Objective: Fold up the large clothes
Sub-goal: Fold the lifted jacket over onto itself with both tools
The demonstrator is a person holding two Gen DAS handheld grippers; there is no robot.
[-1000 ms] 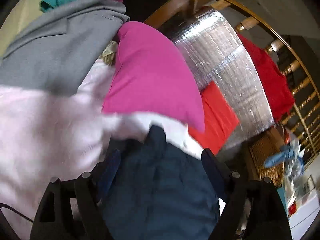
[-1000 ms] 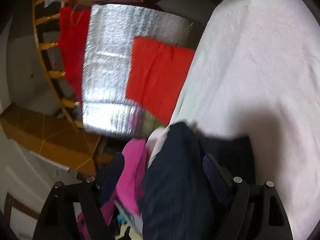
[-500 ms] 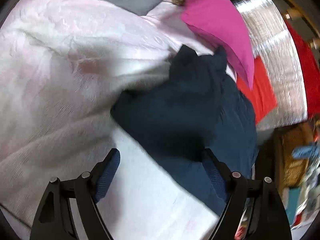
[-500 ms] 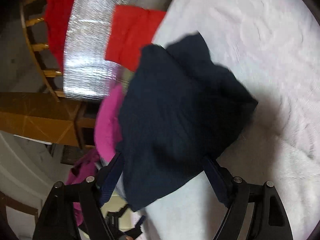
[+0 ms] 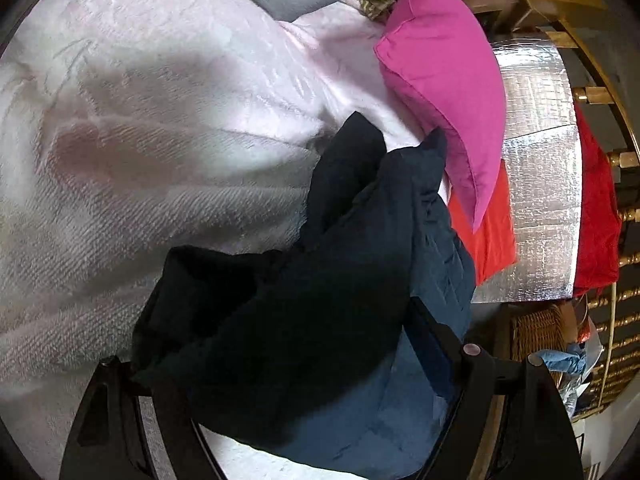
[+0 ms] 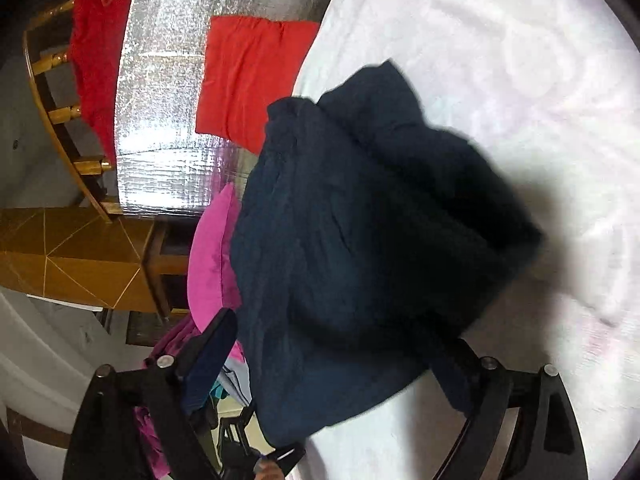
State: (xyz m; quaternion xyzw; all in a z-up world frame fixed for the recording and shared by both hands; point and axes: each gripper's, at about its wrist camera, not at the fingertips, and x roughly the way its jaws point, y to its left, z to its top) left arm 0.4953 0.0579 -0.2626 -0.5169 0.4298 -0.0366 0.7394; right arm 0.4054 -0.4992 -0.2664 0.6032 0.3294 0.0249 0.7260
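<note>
No writing, label, brand mark or number can be read in either view.

wooden railing [image 6: 60, 108] behind a pale bedspread [image 6: 500, 60].

navy garment [image 5: 320, 320]: 1 | pink cushion [image 5: 440, 92]: 1 | red cloths [image 6: 248, 76]: 2 | wicker basket [image 5: 536, 332]: 1
</note>
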